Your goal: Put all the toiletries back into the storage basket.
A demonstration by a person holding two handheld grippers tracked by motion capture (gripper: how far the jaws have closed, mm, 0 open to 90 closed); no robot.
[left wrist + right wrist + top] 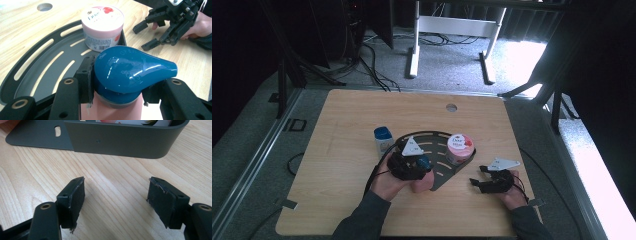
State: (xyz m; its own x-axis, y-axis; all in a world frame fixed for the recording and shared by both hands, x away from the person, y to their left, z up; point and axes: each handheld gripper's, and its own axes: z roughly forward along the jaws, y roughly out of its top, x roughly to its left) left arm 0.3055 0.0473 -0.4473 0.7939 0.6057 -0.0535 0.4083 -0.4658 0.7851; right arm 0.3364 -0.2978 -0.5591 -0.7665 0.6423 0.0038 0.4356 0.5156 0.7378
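Blue is what jumps out in the left gripper view: a glossy teal pump cap [132, 68] with "OPEN" and "CLOSE" embossed on it, sitting on a pink bottle [110, 111]. The left hand-held gripper [117, 82] is clamped on that bottle right under the cap, pads pressing the collar on both sides. From the high view you'd barely know this, since there the bottle is mostly tucked under the left hand-held gripper [414, 162] and its grey plate, with just a bit of pink and blue peeking out.

The high view gives the layout instead. A dark grey fan-shaped slotted tray [432, 137] lies on the wooden desk [352, 120], a pink Dove tub [460, 148] sits in its far right corner, and a small blue-capped white bottle [383, 140] stands just beside the tray's left edge. The held bottle is at the tray's near edge, left of the tub.

The right hand-held gripper [479, 176] rests on the desk just right of the tray. The right gripper view shows its jaws apart with bare wood between the pads [75, 200], and the tray's outer wall [120, 142] just ahead, not touching.
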